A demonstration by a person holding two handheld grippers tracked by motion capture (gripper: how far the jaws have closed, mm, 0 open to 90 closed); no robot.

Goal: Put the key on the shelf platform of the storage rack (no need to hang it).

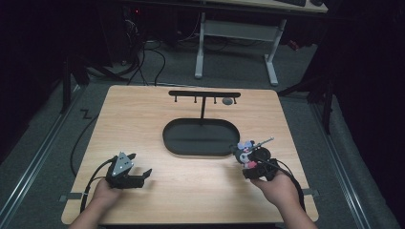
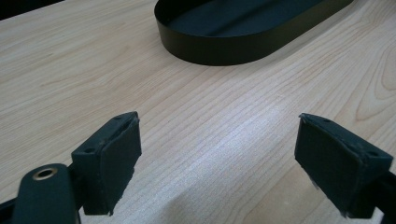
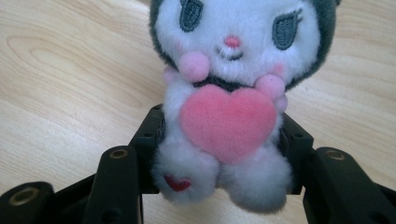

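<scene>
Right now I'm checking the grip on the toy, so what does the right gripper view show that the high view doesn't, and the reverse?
Right gripper view alone: the plush toy's face, pink heart and the jaws pressing its sides. High view alone: the black oval tray, the hook rack behind it, the left gripper with open jaws, and both of the person's hands. Both: the plush toy clamped in the right gripper over the wooden table.

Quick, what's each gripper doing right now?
Left gripper: open, nothing between its jaws.
Right gripper: shut on the plush toy.
</scene>
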